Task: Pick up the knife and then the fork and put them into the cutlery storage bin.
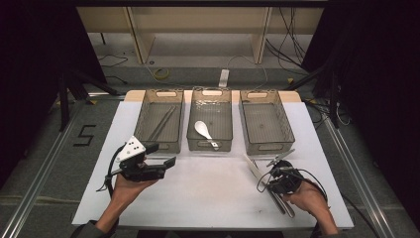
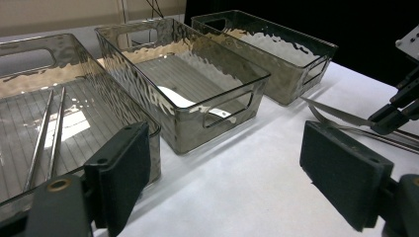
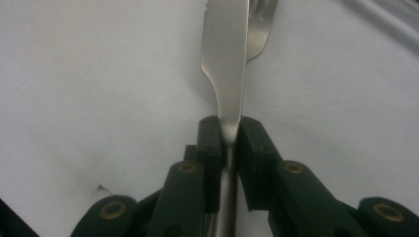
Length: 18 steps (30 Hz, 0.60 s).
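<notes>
My right gripper (image 3: pixel 228 129) is clamped on the knife (image 3: pixel 225 64), its two pads pinching the flat handle just behind the blade, so the blade runs straight out ahead of the jaws and the knife cannot swing when I lift it. In the high view that gripper (image 1: pixel 282 173) sits on the white table (image 1: pixel 208 193) just in front of the right bin (image 1: pixel 265 128), with the knife (image 1: pixel 280 157) pointing up toward that bin's near corner. A fork (image 3: pixel 261 29) lies under and just beside the blade, its tines peeking out past the knife's edge, so I judge I must raise the knife cleanly to keep from dragging the fork along. More cutlery (image 1: pixel 255 166) lies on the cloth left of my right hand, near the same bin. The three bins stand side by side at the far side of the table, and each seems meant for one kind of thing: the left bin (image 1: pixel 159 126) holds chopsticks (image 1: pixel 162 123), the middle bin (image 1: pixel 210 125) holds a white spoon (image 1: pixel 204 131), and the right bin is bare, which makes it the likely home for the knife. My left gripper (image 1: pixel 170 161) rests in front of the left bin, jaws wide apart with nothing between the pads (image 2: pixel 341 170), waiting out of the way while the right one works.
</notes>
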Motion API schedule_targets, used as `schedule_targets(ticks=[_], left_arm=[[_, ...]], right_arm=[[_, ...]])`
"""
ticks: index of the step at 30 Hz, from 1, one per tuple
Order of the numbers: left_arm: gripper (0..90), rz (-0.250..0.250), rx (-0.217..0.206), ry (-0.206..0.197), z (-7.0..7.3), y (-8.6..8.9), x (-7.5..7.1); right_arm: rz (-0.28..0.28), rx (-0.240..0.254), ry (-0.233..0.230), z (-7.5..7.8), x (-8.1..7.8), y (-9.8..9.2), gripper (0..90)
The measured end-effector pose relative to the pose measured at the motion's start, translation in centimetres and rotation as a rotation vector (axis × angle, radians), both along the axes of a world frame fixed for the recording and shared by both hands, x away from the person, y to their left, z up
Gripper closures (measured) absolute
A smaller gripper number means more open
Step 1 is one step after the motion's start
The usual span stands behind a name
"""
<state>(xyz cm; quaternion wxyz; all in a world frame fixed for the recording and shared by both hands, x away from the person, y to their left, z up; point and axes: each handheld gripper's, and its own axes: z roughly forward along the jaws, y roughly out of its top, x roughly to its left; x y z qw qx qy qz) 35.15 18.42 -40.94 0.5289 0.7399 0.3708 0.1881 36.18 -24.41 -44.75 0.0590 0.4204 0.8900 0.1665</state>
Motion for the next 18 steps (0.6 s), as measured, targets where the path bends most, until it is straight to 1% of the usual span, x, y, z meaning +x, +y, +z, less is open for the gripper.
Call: schedule_targets(ticks=[9, 14, 18], left_arm=[[19.2, 0.004, -0.004, 0.001, 0.0, 0.0, 0.0], [19.2, 0.006, -0.005, 0.001, 0.0, 0.1, 0.0], [19.2, 0.009, -0.010, 0.001, 0.0, 0.2, 0.0]], right_arm=[[0.010, 0.036, -0.024, 0.7, 0.1, -0.4, 81.3], [0.000, 0.078, -0.044, 1.6, 0.3, -0.8, 81.3], [-0.009, 0.104, -0.066, 2.5, 0.8, -1.4, 81.3]])
